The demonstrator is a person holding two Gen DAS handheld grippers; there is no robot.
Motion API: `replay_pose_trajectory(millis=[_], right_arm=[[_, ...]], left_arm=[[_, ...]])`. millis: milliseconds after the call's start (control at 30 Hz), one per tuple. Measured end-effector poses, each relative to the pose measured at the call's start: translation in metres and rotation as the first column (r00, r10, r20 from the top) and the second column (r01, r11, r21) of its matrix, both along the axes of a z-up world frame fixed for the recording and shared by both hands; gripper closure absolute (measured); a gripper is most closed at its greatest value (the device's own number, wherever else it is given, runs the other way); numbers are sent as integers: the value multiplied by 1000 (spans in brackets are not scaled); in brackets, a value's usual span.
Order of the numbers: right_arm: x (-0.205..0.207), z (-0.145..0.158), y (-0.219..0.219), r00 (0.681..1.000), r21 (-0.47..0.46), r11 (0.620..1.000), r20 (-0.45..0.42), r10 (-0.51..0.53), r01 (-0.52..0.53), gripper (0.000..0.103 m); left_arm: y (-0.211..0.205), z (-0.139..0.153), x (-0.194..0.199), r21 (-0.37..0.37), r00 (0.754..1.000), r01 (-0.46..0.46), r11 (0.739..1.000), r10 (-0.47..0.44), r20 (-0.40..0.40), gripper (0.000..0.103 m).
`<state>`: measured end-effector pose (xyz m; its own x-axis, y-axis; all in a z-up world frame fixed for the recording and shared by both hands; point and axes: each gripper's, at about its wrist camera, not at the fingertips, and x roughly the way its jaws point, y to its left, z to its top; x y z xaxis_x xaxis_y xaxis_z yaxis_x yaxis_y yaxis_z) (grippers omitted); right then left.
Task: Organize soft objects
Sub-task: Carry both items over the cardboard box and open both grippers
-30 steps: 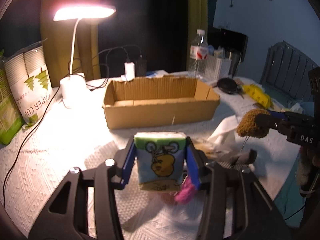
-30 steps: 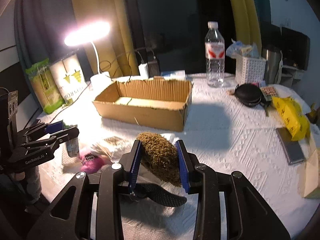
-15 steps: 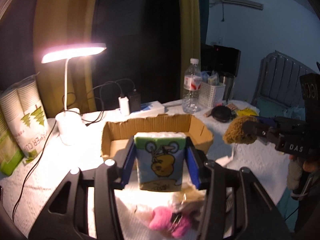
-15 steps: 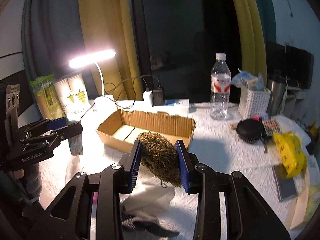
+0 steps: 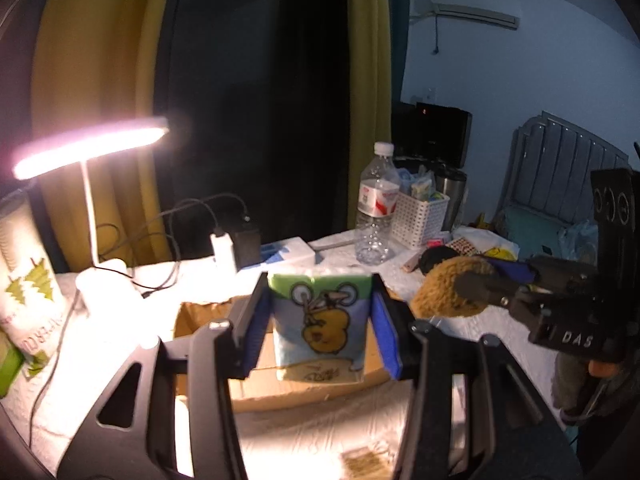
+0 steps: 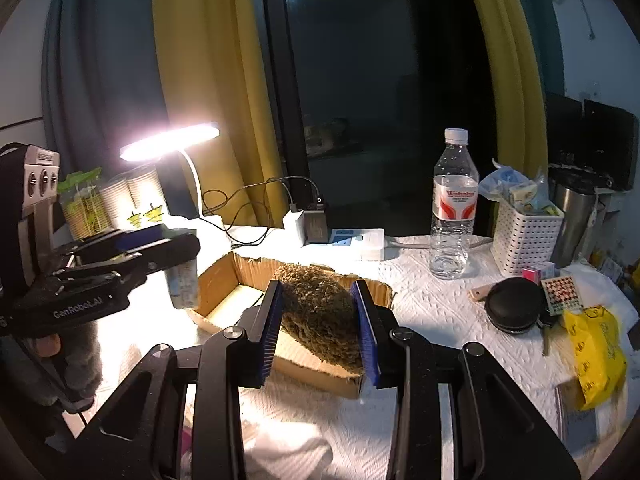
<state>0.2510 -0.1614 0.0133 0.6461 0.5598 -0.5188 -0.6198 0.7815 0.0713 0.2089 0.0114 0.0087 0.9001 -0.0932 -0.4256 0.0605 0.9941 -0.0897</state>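
Tissue pack (image 5: 319,322), printed with a yellow cartoon figure: held upright between the blue pads of the left gripper (image 5: 320,322), long axis vertical, printed face toward the camera, white top edge up. Pads press on both narrow sides; jaws closed on it. Pack hangs in the air in front of the cardboard box (image 5: 256,384), clear of the white tablecloth (image 5: 312,440).

Brown fuzzy toy (image 6: 320,312): clamped between the pads of the right gripper (image 6: 320,316), an elongated oval. Long axis runs along the fingers, sloping from upper left, far, to lower right, near; rounded far end points toward the box (image 6: 224,292). It is held above the box's near wall. In the left wrist view the same toy (image 5: 444,292) shows just right of the tissue pack, apart from it.

Box is open-topped, long side across the table.

Background: lit desk lamp (image 6: 172,142) left of the box, water bottle (image 6: 454,204) and white basket (image 6: 526,232) to the right.
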Motion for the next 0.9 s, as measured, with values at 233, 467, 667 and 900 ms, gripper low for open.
replay_pose_trajectory(millis=[233, 467, 667, 900], right_arm=[[27, -23, 13, 998, 1, 999, -57, 32, -32, 66], [47, -43, 22, 992, -4, 998, -110, 58, -59, 66], [55, -53, 23, 990, -15, 999, -136, 44, -46, 61], [52, -48, 20, 992, -28, 999, -129, 15, -18, 59]], left_arm=[[-1, -28, 38, -30, 997, -2, 1000, 0, -74, 55], [-1, -55, 60, -59, 989, 5, 998, -13, -146, 55], [0, -65, 69, -90, 982, 15, 996, -31, -185, 49], [2, -62, 61, -83, 982, 8, 997, -24, -188, 24]])
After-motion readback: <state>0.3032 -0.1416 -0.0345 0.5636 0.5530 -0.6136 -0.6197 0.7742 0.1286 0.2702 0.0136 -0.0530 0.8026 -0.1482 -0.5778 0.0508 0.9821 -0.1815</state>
